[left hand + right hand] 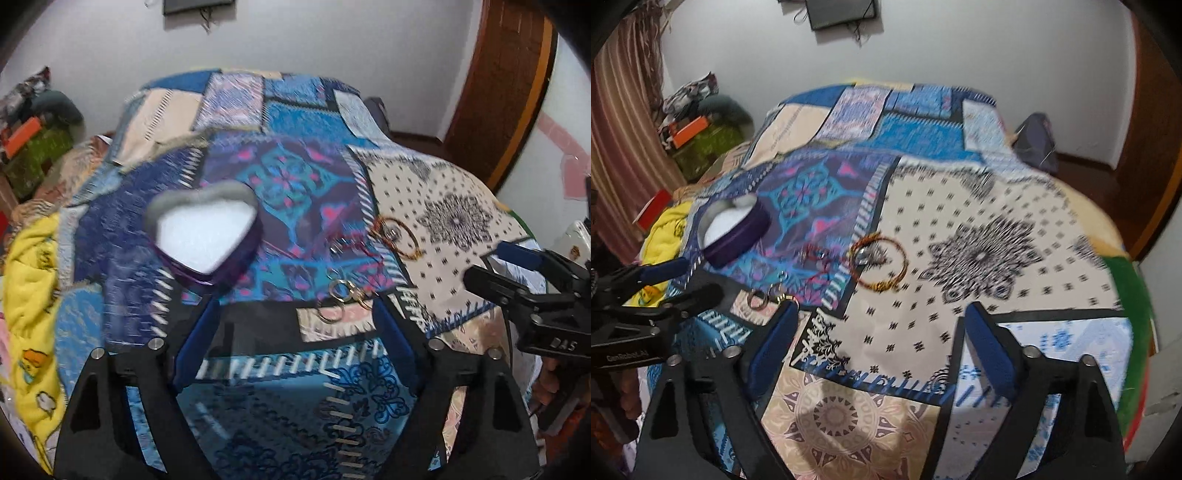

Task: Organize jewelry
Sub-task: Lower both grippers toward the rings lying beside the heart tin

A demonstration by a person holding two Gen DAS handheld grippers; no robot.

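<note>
A purple heart-shaped box (pixel 207 236) with a white lining lies open on the patchwork bedspread; the right wrist view shows the box (pixel 735 230) at the left. An orange-gold bangle (pixel 399 238) (pixel 879 264) lies to its right. Small gold hoop rings (pixel 338 299) (pixel 757 299) lie near a red thread piece (pixel 354 247) (pixel 818 258). My left gripper (pixel 295 306) hovers open above the bedspread, with the hoop rings just ahead of its right finger. My right gripper (pixel 879 314) is open too, short of the bangle, with nothing between its fingers.
The patchwork bedspread (pixel 295 387) covers a bed. A yellow blanket (pixel 29 295) lies at the left edge. Clutter is stacked by the wall at the far left (pixel 701 122), with a brown wooden door (pixel 498 92) at the right. A dark bag (pixel 1034 144) sits past the bed's far corner.
</note>
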